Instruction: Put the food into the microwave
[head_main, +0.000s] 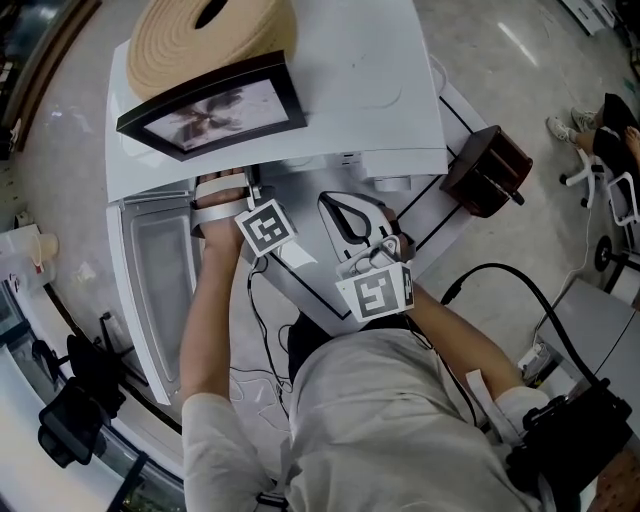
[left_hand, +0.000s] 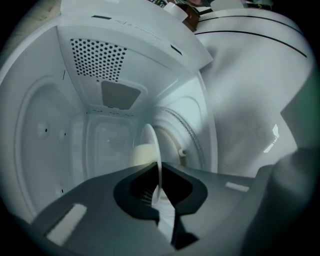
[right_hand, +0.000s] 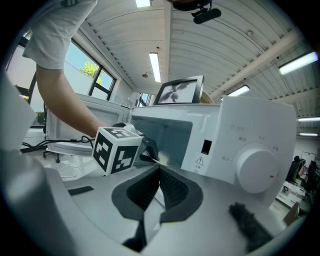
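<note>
The white microwave (head_main: 350, 90) stands with its door (head_main: 160, 270) swung open to the left. My left gripper (left_hand: 160, 189) reaches into the cavity (left_hand: 75, 130) and is shut on the rim of a white plate (left_hand: 151, 150), seen edge-on, with a pale yellow piece of food (left_hand: 141, 154) on it. In the head view only its marker cube (head_main: 265, 228) and the hand show at the opening. My right gripper (right_hand: 160, 172) hangs in front of the microwave's control panel (right_hand: 240, 135), jaws together with nothing between them; the head view shows it (head_main: 345, 205) right of the left hand.
A black picture frame (head_main: 215, 110) and a round woven mat roll (head_main: 210, 35) lie on top of the microwave. A dark brown wooden block (head_main: 487, 170) sits at the right. Black cables (head_main: 500, 275) trail across the table. The dial (right_hand: 256, 171) is on the panel's right.
</note>
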